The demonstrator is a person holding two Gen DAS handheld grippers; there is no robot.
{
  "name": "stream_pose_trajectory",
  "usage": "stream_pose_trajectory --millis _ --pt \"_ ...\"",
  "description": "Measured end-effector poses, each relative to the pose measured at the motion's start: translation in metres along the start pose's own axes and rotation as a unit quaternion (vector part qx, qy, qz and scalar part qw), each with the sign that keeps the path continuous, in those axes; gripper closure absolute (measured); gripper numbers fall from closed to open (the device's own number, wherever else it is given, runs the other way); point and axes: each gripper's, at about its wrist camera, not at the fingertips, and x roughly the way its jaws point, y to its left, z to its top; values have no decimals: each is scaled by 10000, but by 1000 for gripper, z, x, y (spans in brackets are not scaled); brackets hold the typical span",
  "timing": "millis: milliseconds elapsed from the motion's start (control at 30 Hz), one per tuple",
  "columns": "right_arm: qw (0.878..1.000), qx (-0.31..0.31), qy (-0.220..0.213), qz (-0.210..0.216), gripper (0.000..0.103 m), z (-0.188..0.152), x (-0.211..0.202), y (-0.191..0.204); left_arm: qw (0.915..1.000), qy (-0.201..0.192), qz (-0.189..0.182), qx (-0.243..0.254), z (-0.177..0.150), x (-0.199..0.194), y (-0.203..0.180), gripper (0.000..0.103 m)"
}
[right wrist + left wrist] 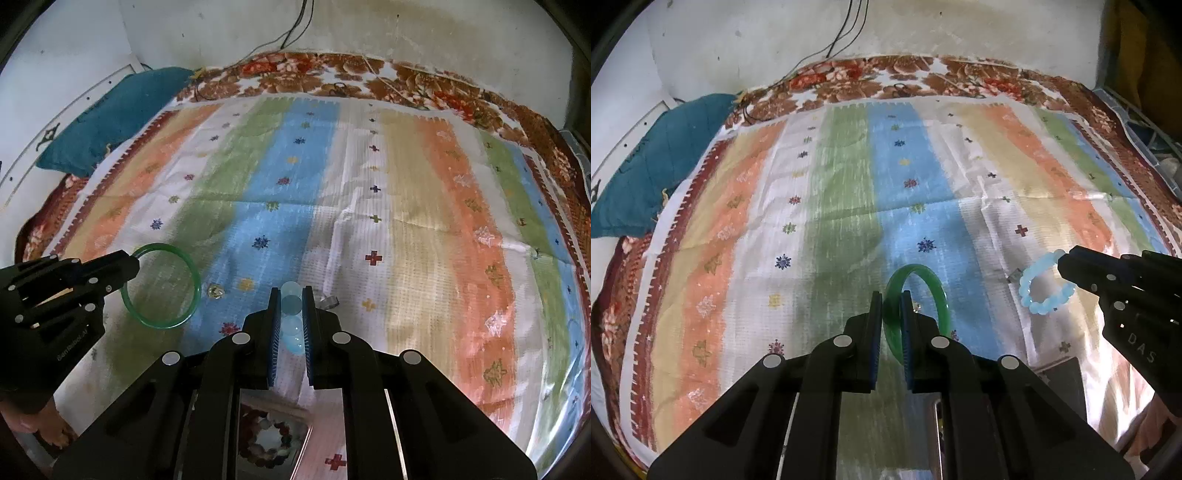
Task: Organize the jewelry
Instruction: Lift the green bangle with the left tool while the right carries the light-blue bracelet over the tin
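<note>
My left gripper [891,301] is shut on a green bangle [936,286] and holds it upright above the striped cloth; it also shows in the right wrist view [162,286] at the left gripper's tip [129,267]. My right gripper [291,295] is shut on a light blue beaded bracelet [291,317]; in the left wrist view the bracelet [1034,286] hangs from the right gripper's tip [1065,264]. A small silver ring [215,291] and a silver clip-like piece [330,302] lie on the cloth. A dark beaded bracelet [269,439] lies in a tray under my right gripper.
A striped cloth [406,221] covers a floral bedspread [295,74]. A teal pillow [653,173] lies at the back left by the wall. Cables [291,33] hang down the wall. A tray's edge [1060,373] shows near the front.
</note>
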Motion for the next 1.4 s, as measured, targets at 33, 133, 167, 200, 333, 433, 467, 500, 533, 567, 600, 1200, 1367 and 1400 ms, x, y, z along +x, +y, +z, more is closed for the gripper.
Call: stream_pose_trajectory --millis 33,133,167,200,333,433,467,500,533,567,600,1200,1367,1400 --pt "10000 19 -34 -5 91 0 -3 0 10000 -38 -24 -7 -1 -4 -1 94" --pt "9999 -37 -152 -54 91 -3 -13 4 9999 -111 -85 -20 -1 -12 -2 94" --pt "9998 -60 -187 -52 91 -4 -17 6 9998 -149 -105 -12 -3 -16 -3 94" --pt "9997 -74 -216 -51 91 -4 -20 7 9998 -179 -117 1 -4 -20 -4 94" --pt "9985 -286 -417 -189 91 -10 -36 17 9995 -281 -158 27 -9 -32 -10 94" --pt "9981 -291 -516 -139 91 -14 -45 20 9993 -335 -137 99 -16 -41 -13 94" --pt "9978 -335 -542 -156 91 -16 -48 22 9992 -347 -128 116 -19 -43 -15 94" --pt "9977 -358 -560 -152 91 -18 -50 23 9992 -366 -130 121 -21 -46 -16 94" --pt "9976 -368 -567 -134 91 -19 -52 24 9991 -378 -134 132 -23 -48 -17 94" --pt "9976 -372 -573 -107 91 -21 -53 24 9991 -382 -134 142 -24 -49 -18 94" --pt "9976 -362 -585 -92 91 -22 -55 24 9990 -387 -135 153 -26 -51 -19 94" --pt "9973 -389 -612 85 91 -68 -86 27 9978 -493 -349 257 -53 -70 -28 94" --pt "9974 -373 -582 207 91 -76 -90 29 9975 -530 -306 361 -60 -74 -35 94" --pt "9975 -376 -565 211 91 -78 -90 29 9975 -533 -281 382 -62 -74 -36 94"
